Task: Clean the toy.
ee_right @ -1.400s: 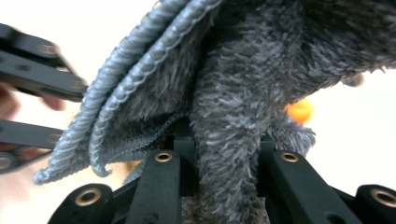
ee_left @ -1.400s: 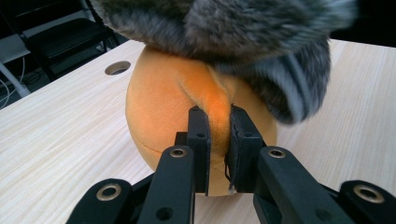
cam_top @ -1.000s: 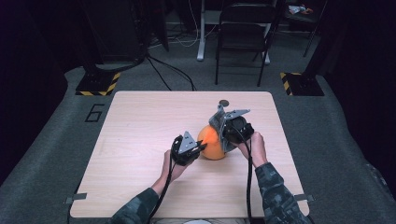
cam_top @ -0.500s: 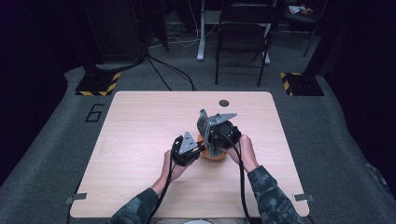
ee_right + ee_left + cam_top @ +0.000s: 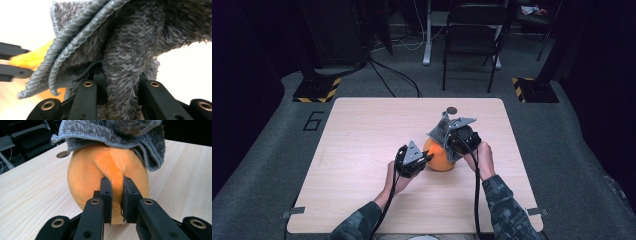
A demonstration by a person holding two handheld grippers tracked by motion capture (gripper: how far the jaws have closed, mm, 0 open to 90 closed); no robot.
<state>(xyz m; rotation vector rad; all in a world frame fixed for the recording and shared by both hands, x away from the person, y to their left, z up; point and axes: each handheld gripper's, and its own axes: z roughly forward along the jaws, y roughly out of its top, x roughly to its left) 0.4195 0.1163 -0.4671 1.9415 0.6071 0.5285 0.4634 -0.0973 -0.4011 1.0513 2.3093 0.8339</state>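
Light wood table (image 5: 362,150) on grey carpet; small dark round disc (image 5: 452,110) near its far edge. Black folding chair (image 5: 472,37) behind, hazard-striped floor plates (image 5: 317,90) beside.

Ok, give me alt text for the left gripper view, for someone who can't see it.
The left gripper is shut on a fold of an orange plush ball that sits on a pale wooden table. A grey fuzzy cloth is draped over the top of the ball, and a small round hole in the tabletop shows behind it.
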